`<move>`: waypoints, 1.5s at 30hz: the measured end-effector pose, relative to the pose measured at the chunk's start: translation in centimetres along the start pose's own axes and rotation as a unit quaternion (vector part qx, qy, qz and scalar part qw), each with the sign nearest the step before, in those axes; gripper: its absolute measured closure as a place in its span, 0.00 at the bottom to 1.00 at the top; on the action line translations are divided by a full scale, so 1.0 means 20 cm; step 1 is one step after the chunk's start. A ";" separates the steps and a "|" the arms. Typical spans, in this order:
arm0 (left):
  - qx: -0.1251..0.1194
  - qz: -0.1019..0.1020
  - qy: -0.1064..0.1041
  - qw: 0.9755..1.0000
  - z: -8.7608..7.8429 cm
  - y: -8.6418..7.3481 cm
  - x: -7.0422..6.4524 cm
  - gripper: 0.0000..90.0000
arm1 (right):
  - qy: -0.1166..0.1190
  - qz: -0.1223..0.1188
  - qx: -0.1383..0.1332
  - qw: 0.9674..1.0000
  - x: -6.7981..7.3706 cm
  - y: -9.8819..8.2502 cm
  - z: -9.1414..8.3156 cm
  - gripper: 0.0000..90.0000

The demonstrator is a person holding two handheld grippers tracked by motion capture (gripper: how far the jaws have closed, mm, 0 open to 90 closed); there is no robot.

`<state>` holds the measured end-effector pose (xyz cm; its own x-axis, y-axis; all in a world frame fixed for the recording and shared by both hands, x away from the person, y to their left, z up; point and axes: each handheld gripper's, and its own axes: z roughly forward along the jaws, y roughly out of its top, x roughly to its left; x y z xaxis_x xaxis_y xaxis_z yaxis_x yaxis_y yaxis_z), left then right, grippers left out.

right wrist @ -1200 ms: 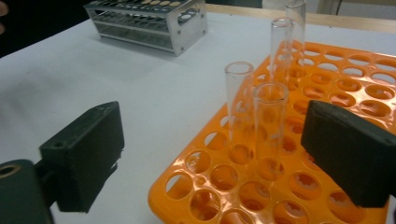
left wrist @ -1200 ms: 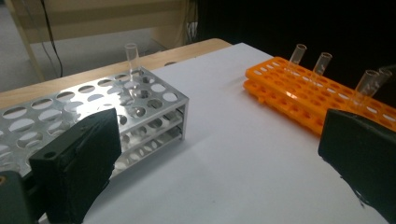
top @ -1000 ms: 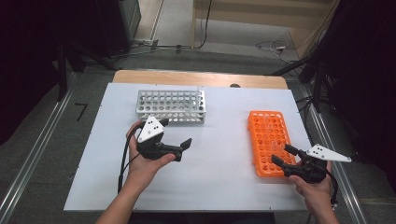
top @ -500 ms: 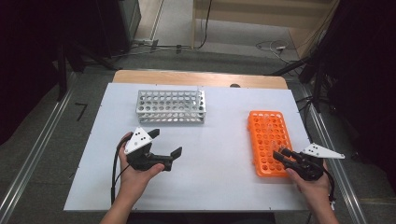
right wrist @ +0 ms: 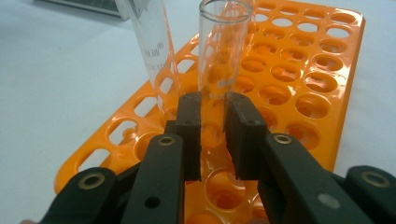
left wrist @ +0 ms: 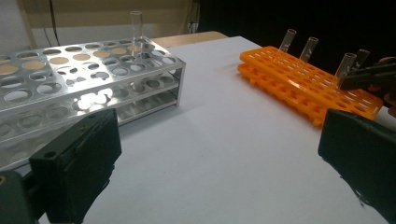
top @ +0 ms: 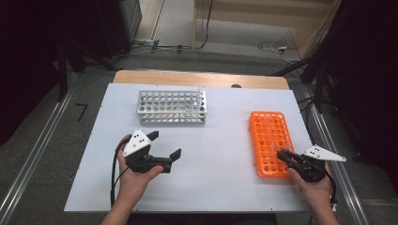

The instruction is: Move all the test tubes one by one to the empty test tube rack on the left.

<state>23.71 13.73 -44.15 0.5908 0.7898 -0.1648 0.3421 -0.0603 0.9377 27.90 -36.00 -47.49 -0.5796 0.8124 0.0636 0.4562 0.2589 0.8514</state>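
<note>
Between the right claw [right wrist: 213, 135] pads sits a clear glass test tube [right wrist: 222, 51], pinched low so it lifts straight out of the orange plastic hole rack [right wrist: 299, 70]; jaws just closed on it. Left claw [top: 164, 150] spread, idle, well left of that rack, near the silver metal rack [top: 172, 107] on the white desk [top: 220, 173].

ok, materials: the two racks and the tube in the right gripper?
Orange rack: looks like glossy moulded plastic, with soft highlights on rounded hole rims. Grey rack: probably metal, maybe aluminium, thin flat perforated plates with a dull silver sheen. Tube clamped by the right gripper: clear, printed marking on its neighbour suggests glass, though clear plastic is possible.
</note>
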 end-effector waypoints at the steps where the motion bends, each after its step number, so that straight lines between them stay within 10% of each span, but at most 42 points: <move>1: -0.001 0.000 0.000 1.000 0.00 0.00 0.00 0.00 | 0.000 0.002 -0.002 1.000 0.00 0.01 -0.01 0.82; 13: -0.003 -0.001 -0.002 1.000 0.00 0.01 -0.01 0.00 | -0.019 0.000 -0.026 0.999 0.06 0.11 -0.17 0.82; 23: -0.005 -0.001 -0.005 1.000 0.01 0.02 -0.02 0.00 | 0.016 -0.015 -0.046 0.999 0.16 0.22 -0.24 0.83; 45: -0.021 0.009 -0.062 0.998 0.02 0.09 -0.12 0.07 | 0.118 -0.078 -0.018 0.990 0.54 0.38 0.11 0.83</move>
<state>23.26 11.51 -42.15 0.6828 0.7076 -0.1822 0.3009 -0.0451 0.9526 26.61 -24.06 -41.46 -0.7849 0.6180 0.0457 0.3262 0.3494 0.8784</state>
